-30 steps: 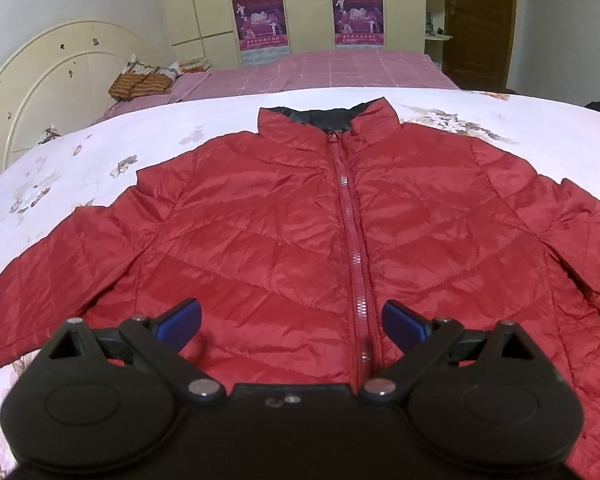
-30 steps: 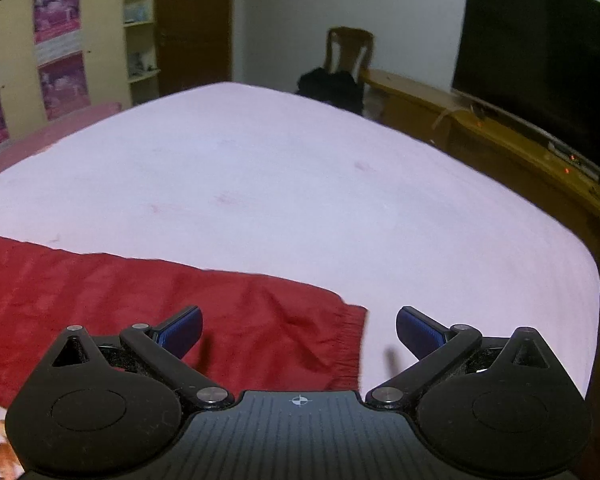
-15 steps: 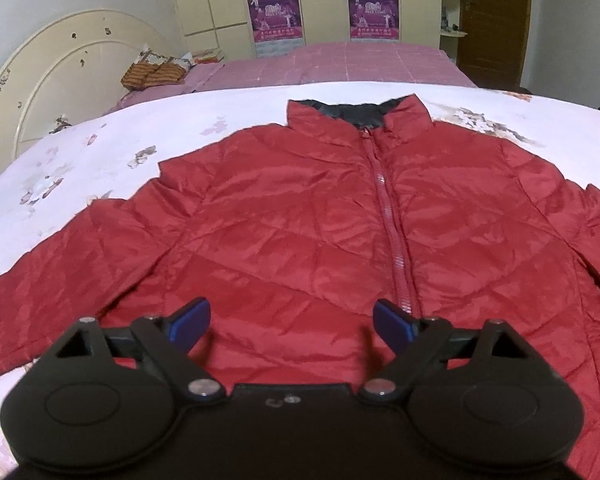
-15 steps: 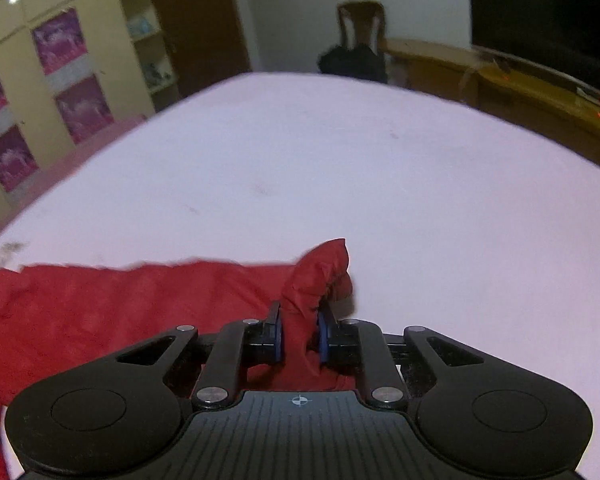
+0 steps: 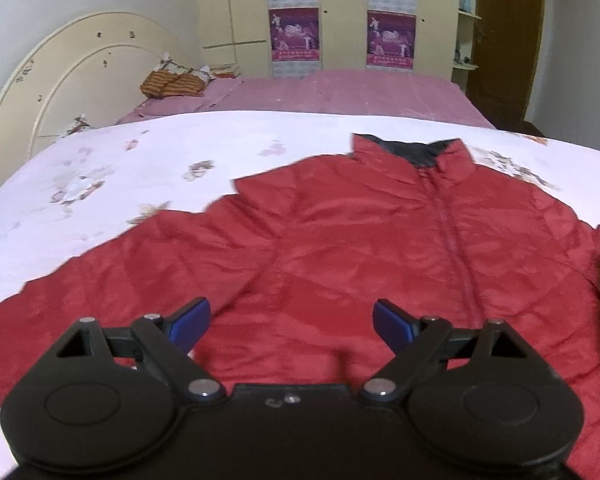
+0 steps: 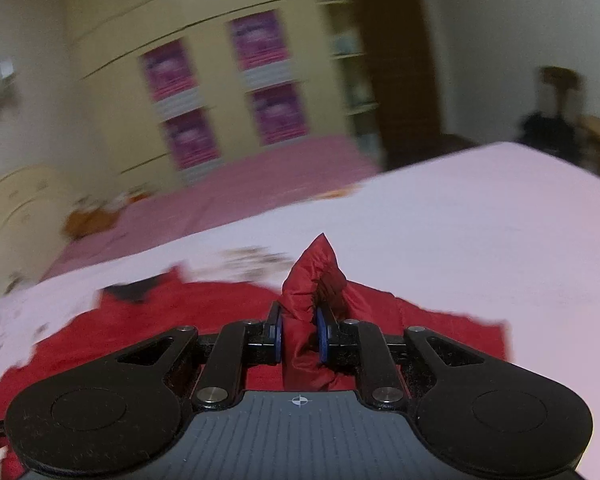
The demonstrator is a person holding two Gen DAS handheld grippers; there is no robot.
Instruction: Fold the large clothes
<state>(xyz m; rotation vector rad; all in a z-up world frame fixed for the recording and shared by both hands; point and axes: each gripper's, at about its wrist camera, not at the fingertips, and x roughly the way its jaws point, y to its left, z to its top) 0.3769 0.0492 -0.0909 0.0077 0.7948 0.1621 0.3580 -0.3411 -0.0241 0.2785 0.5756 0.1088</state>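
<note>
A red quilted jacket (image 5: 340, 248) lies zipped and face up on the white floral bed cover (image 5: 148, 160), its dark-lined collar (image 5: 416, 152) at the far side. My left gripper (image 5: 290, 320) hovers open above the jacket's lower left front, nothing between its blue pads. In the right wrist view my right gripper (image 6: 299, 332) is shut on the bunched cuff of the jacket's sleeve (image 6: 314, 276), which stands up in a red peak between the pads. The rest of the jacket (image 6: 172, 320) spreads below and to the left. That view is blurred.
A cream headboard (image 5: 72, 80) stands at the left. A pink bedspread (image 5: 320, 92) with a folded orange cloth (image 5: 172, 82) lies beyond, in front of a cream wardrobe (image 5: 340, 12) with posters. A dark door (image 5: 504, 40) and a chair (image 6: 556, 108) are at the right.
My right gripper closed on the sleeve cuff, lifted it and swung left toward the jacket's body. My left gripper drifted left across the jacket's front, so the zip now lies to its right.
</note>
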